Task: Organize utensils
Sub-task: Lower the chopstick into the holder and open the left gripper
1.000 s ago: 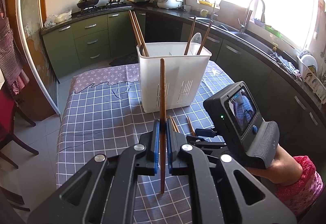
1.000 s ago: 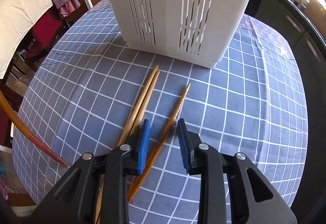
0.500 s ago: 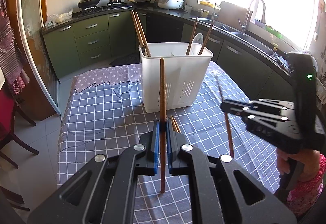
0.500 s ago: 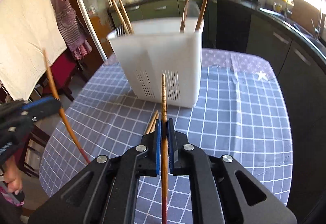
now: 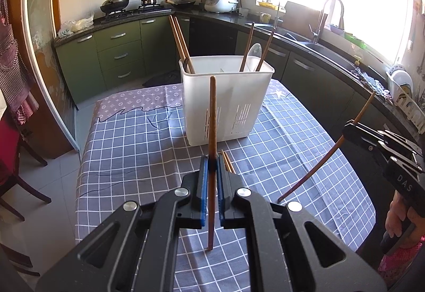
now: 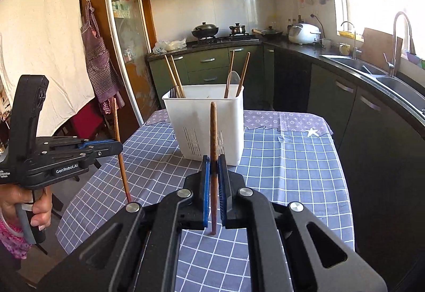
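The right gripper [image 6: 212,167], which a second ago lay open over a loose chopstick on the table, is now raised and clamped on it. That right-hand chopstick [image 6: 213,132] stands nearly upright between the blue pads [image 6: 204,185], its top level with the front wall of the white utensil holder [image 6: 196,122] beyond. In the left wrist view the same chopstick appears tilted, poking out of the right gripper at the frame's right edge.

The left gripper [image 5: 210,167] has not changed: its jaws are closed on its own left-hand chopstick [image 5: 212,116], held upright and in line with the holder.

The holder stands on the checked tablecloth [image 6: 292,172], ahead of both grippers and apart from them. Two chopsticks [image 5: 180,39] lean out of its left end; two more and a pale spoon [image 5: 253,53] stand at its right end. A remaining pair of chopsticks [image 5: 227,161] lies on the cloth just past the left gripper, near the holder's base.

With a chopstick now lifted in each gripper, the likely next step is carrying both over the rim and dropping them in. The pair on the cloth would be left to collect.
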### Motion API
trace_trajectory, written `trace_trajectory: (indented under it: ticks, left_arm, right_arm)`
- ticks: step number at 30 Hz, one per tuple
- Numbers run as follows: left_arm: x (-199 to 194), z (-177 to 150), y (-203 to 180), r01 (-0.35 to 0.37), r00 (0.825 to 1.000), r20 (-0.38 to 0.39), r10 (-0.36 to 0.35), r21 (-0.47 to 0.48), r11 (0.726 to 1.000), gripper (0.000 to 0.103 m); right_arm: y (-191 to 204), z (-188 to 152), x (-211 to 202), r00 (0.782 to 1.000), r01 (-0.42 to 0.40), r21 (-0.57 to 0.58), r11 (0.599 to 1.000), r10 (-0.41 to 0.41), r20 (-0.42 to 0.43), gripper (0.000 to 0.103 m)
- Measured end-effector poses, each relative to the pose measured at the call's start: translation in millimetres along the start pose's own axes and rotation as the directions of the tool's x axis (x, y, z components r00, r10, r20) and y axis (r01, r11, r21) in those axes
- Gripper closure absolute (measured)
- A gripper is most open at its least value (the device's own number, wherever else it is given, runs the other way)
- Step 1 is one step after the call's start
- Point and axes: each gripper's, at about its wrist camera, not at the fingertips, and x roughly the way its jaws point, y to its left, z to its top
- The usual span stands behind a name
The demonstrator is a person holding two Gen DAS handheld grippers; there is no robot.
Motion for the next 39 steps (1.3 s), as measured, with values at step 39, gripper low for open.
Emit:
trace_trajectory:
  ticks: [39]
  left_arm:
    - [-56.3, 205.4, -30.1, -0.023, 0.973, 0.229, 0.007, 0.068, 0.997, 0.097]
  right_arm:
    - [-2.0, -0.5, 4.6, 0.998, -0.067, -0.008, 0.998, 0.067, -0.016, 0.095]
